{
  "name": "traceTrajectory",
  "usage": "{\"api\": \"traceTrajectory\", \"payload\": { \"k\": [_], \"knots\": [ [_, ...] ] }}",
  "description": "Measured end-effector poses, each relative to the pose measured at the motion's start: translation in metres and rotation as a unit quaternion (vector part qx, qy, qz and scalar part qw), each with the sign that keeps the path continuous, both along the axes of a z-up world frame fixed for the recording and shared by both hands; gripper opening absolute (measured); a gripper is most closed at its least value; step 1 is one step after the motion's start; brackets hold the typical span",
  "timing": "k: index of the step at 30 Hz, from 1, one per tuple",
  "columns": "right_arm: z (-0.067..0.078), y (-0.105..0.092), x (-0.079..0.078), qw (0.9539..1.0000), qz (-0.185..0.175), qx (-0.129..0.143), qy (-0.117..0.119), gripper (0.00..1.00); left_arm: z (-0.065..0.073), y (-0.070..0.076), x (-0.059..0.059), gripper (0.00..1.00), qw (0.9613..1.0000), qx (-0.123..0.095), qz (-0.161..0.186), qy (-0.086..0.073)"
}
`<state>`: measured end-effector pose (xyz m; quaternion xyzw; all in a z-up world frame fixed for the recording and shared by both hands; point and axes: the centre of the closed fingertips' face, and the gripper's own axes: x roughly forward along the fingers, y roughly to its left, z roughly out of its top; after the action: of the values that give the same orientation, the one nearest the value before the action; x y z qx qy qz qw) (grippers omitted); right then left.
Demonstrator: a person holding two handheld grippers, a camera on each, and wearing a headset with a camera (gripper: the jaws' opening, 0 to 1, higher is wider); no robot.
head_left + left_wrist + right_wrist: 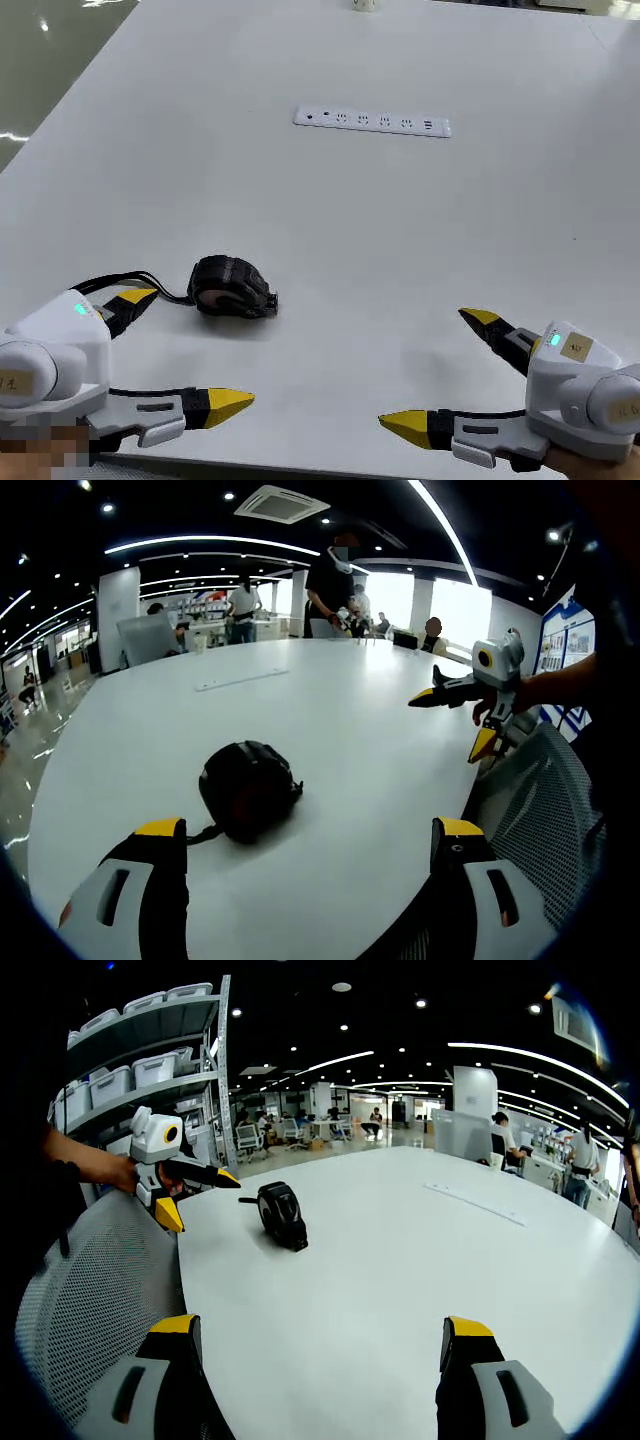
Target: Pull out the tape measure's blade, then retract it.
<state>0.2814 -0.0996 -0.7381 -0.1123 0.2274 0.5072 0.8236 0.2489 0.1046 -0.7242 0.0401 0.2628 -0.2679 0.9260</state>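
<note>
1. The white table (400, 250) spans the whole scene and looks smooth, so I judge that a small object on it would slide if tugged without being held.
2. A white power strip (372, 121) lies on the far side, well apart from the work.
3. The left gripper (190, 347) hovers at the near left with its jaws spread wide and nothing between them. Its far jaw tip is just beside the tape measure.
4. The right gripper (430, 368) hovers at the near right, also with its jaws wide apart and nothing held, well apart from the tape measure.
5. The black tape measure (232, 287) sits on the table at the near left, with the blade apparently fully wound in.
   - It is probably a rigid, compact, fairly weighty case with a rounded shell, which could slip in the jaws.
   - One gripper should pinch it across the flat sides.
   - The other should take the blade's end. This is likely the small dark nub at the case's near right corner, though it is too small to tell.
6. A thin black cord (130, 277) trails left from the case. It is limp and a poor place to grip.
</note>
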Motion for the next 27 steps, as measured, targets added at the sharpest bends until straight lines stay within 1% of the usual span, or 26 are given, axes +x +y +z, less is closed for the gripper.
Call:
{"api": "traceTrajectory", "payload": {
  "k": [3, 10, 12, 14, 19, 22, 27],
  "knots": [
    [0.0011, 0.0001, 0.0006, 1.0, -0.004, 0.004, 0.002, 0.99, -0.0009, 0.0012, 0.0005, 0.99, 1.0, 0.002, 0.005, 0.002],
    [0.0009, 0.0015, -0.001, 1.0, -0.004, 0.004, 0.007, 0.99, 0.0007, 0.0045, 0.0044, 0.99, 0.9998, 0.006, 0.016, -0.003],
    [0.0011, 0.0017, -0.0014, 0.9999, -0.004, 0.005, 0.008, 0.99, 0.0018, 0.005, 0.0053, 0.99, 0.9998, 0.001, 0.018, -0.003],
    [0.0011, 0.0017, -0.0014, 0.9999, -0.005, 0.006, 0.009, 0.99, 0.0015, 0.0066, 0.0063, 0.99, 0.9998, 0.004, 0.019, -0.004],
    [0.0015, 0.0011, -0.0012, 0.9999, -0.007, 0.007, 0.01, 0.99, 0.0011, 0.0046, 0.0058, 0.99, 0.9999, -0.002, 0.012, -0.002],
    [0.0015, 0.0001, -0.0007, 0.9999, -0.009, 0.008, 0.011, 0.99, 0.0003, 0.0057, 0.0064, 0.99, 0.9999, 0.002, 0.012, -0.004],
    [0.0012, -0.0009, -0.0009, 0.9999, -0.01, 0.008, 0.012, 0.99, -0.0001, 0.0052, 0.0067, 0.99, 0.9999, 0.0, 0.011, -0.004]
  ]
}}
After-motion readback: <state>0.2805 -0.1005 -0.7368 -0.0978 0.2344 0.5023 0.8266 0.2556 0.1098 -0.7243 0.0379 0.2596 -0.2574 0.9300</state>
